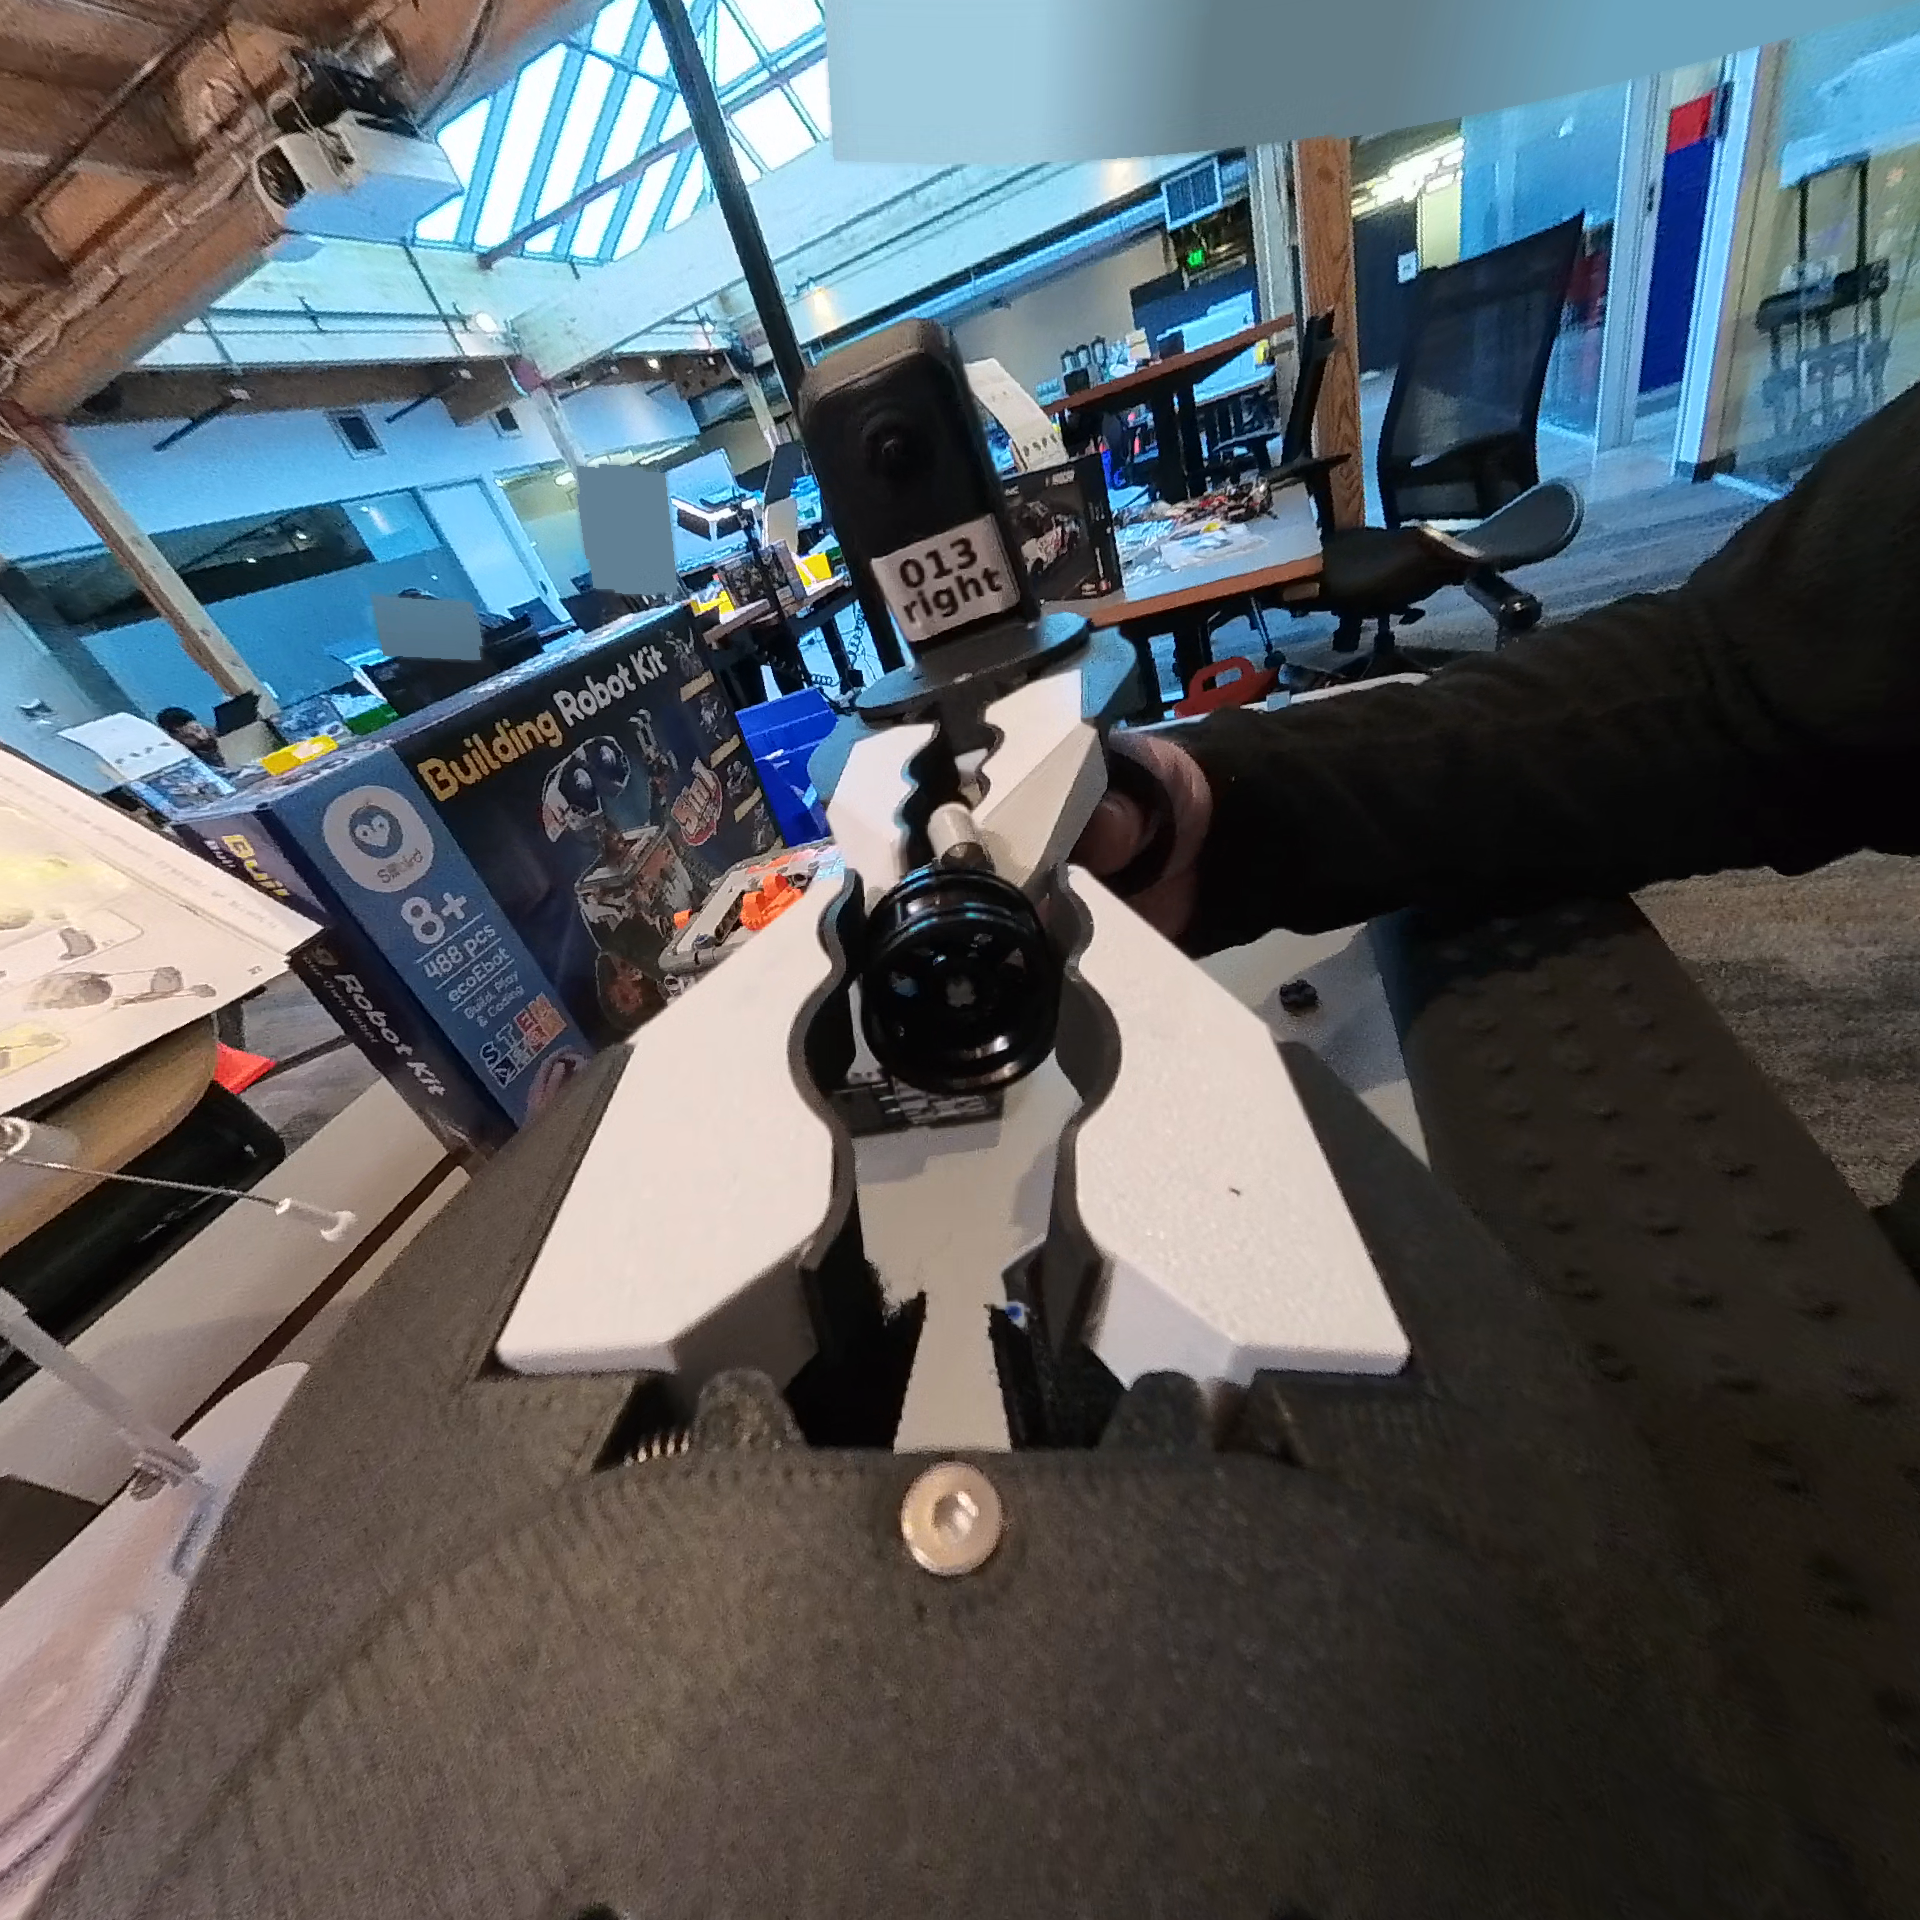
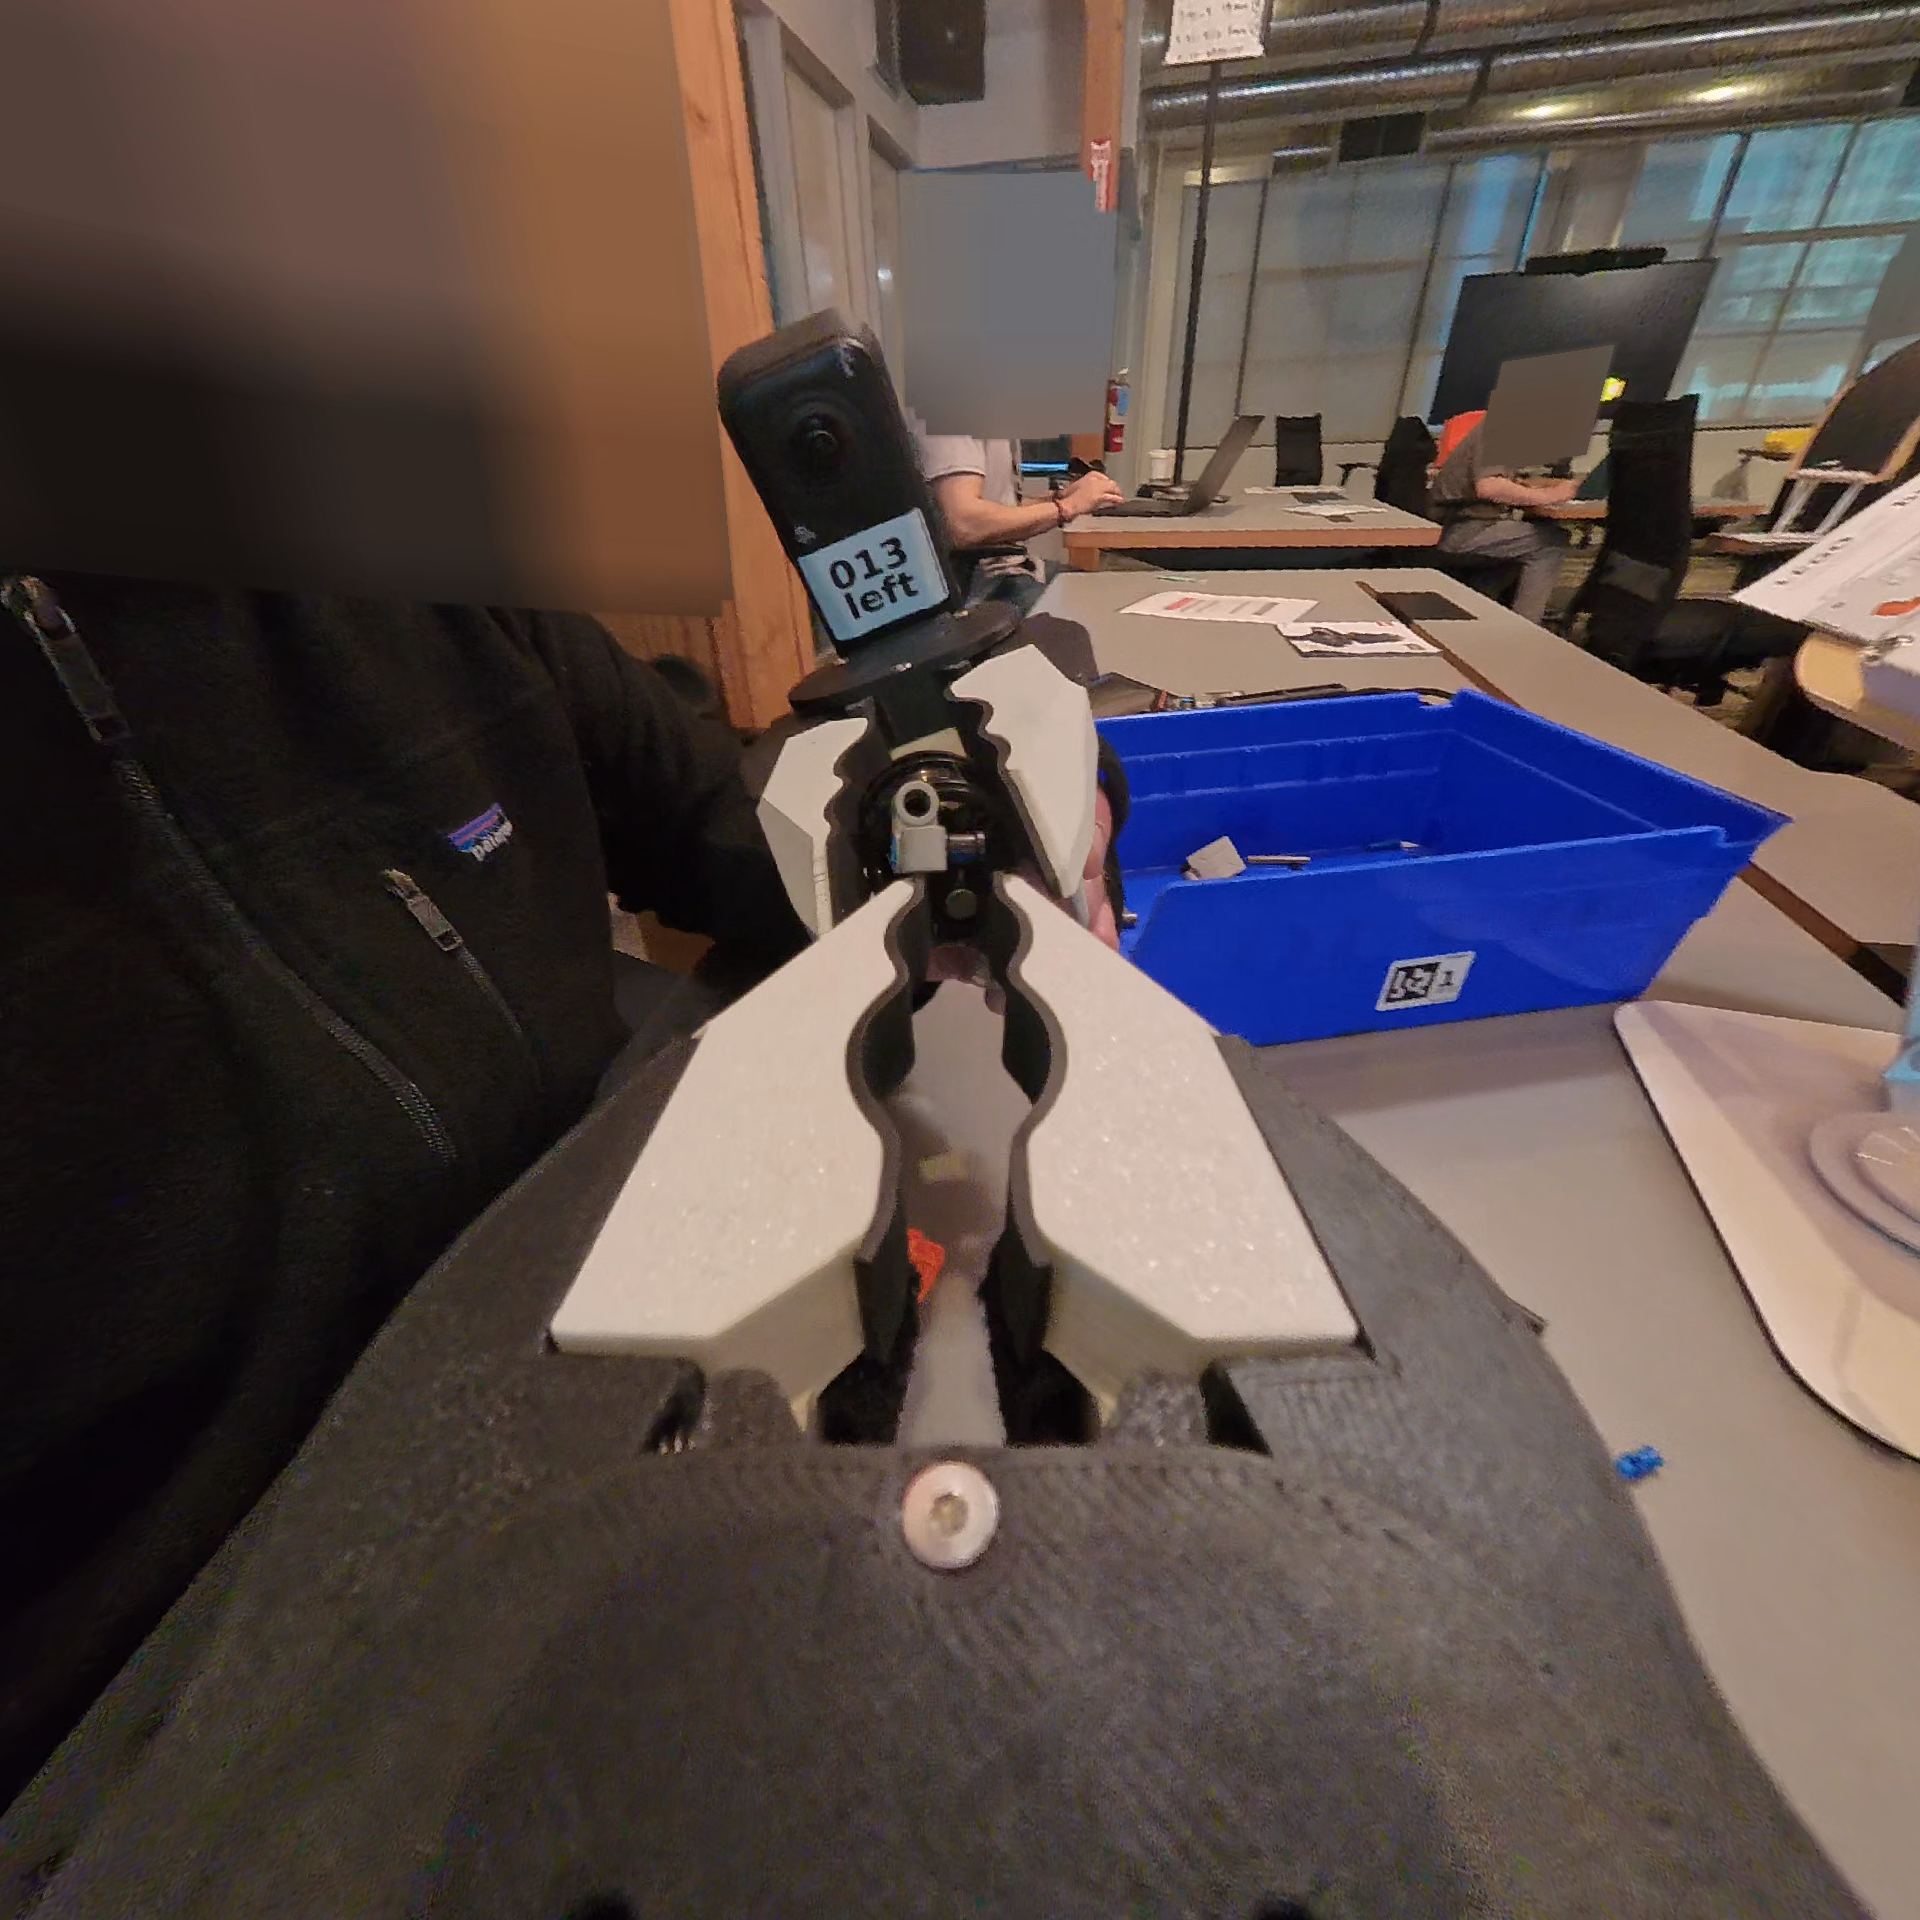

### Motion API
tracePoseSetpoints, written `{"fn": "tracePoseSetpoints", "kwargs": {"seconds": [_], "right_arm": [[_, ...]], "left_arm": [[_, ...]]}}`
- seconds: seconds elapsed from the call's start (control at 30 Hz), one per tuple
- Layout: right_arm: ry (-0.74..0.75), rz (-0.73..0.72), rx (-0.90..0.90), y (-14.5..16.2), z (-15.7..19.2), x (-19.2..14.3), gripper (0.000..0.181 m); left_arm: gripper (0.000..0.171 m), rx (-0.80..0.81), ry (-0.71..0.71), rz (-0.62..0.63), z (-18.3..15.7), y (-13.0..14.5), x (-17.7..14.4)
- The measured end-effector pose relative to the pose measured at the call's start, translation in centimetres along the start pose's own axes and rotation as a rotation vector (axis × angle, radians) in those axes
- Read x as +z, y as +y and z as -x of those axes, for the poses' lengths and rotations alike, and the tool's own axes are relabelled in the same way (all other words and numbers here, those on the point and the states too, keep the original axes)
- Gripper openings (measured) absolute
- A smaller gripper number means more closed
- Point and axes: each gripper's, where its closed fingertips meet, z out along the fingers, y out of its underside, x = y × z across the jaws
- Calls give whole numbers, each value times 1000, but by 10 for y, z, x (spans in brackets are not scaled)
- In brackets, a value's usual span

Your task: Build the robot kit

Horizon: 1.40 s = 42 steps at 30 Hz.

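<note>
A: Nearest first. Left gripper (image 1: 951, 971), what do we log?

B: Its white fingers (image 1: 727, 1122) pinch a black wheel (image 1: 951, 987), hub towards the camera. We'll take the wheel as our landmark.

A: Behind the wheel?

B: A short grey axle (image 1: 951, 836) runs from the wheel's far side straight into the right gripper (image 1: 961, 790). That gripper faces us, jaws closed around the axle end.

A: Right wrist view agrees?

B: Mostly. Right gripper (image 2: 961, 914) tips are narrowed on a small black part; just beyond sits a grey connector piece (image 2: 920, 831) in front of the wheel (image 2: 914, 784), which sits between the left gripper's (image 2: 914, 800) fingers.

A: Hands?

B: A hand (image 1: 1143, 831) in a black sleeve, right of the wheel, holds the right gripper.

A: Writing? Brief wants it.

B: We note the carriers only. White label on the black camera (image 1: 904, 468) above and behind the wheel. Blue toy kit box (image 1: 499, 894) left of the wheel, covered in print. Printed instruction sheet (image 1: 94, 935) further left.

A: Other view?

B: Pale blue label on the left gripper's camera (image 2: 831, 457). Blue bin (image 2: 1455, 935) right of the wheel, a white coded sticker on its front, small grey parts inside. Grey table (image 2: 1507, 1195) under it.
</note>
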Motion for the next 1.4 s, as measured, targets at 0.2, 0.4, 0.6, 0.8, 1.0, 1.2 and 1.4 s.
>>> {"fn": "tracePoseSetpoints", "kwargs": {"seconds": [0.2, 0.4, 0.6, 0.8, 1.0, 1.2, 1.4], "right_arm": [[84, 107, -36, 13, -10, -5, 11], [76, 116, 21, 15, -4, -13, 12], [99, 88, 40, 11, -6, -27, 3], [294, 349, -41, 42, -26, -49, 29], [321, 471, -63, 63, -25, -64, 23], [292, 706, -51, 111, -21, -62, 26], [275, 773, -1, 129, -19, -59, 30]], "left_arm": [[33, -2, 1, 69, 3, 13, 3], [33, -12, 39, 32, -2, 11, 5], [32, -136, 113, -3, 1, 12, 9], [32, -112, 112, 274, 1, 57, 14], [32, -24, 258, 732, -29, 118, -8], [32, -88, 402, 1006, -56, 172, -25], [47, -126, 378, 995, -54, 177, -18]]}}
